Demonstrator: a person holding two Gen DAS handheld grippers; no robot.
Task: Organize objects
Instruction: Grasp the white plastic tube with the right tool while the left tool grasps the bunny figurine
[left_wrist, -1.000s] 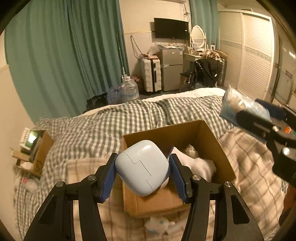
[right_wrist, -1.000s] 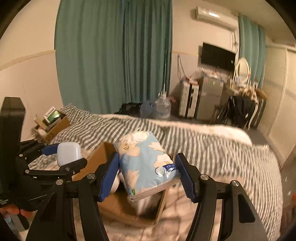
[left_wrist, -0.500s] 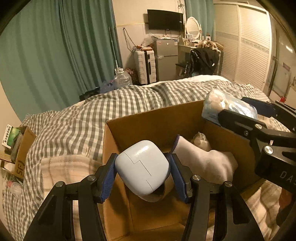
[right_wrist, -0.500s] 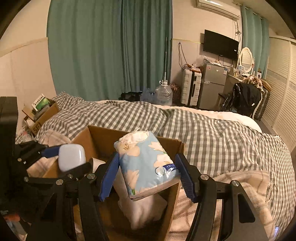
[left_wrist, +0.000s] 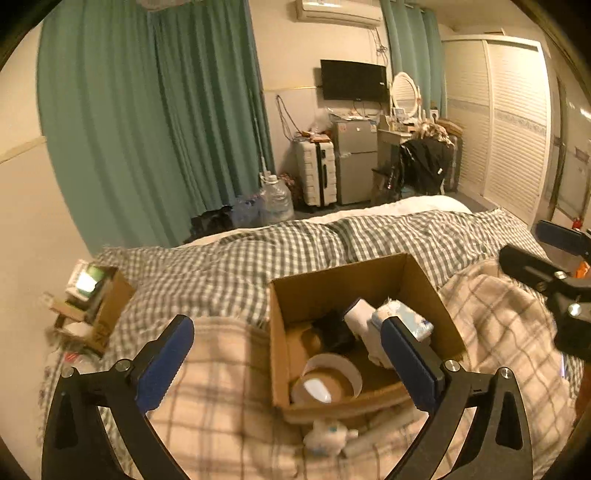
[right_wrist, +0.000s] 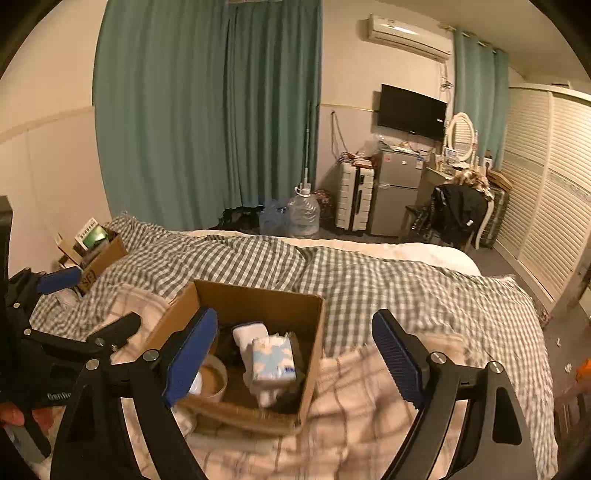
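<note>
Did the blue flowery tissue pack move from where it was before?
Yes. The tissue pack left the right gripper, whose jaws are open, and now lies down inside the cardboard box.

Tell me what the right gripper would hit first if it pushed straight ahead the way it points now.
Probably the cardboard box. The right gripper is open and empty, and its centre line falls near the tissue pack inside the box. Depth is unclear, so it might meet the box's near wall first.

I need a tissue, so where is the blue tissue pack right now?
The blue tissue pack lies inside the cardboard box on the bed, toward its right side, resting against the white rolled sock; in the left wrist view it sits just behind that claw's right finger.
</note>
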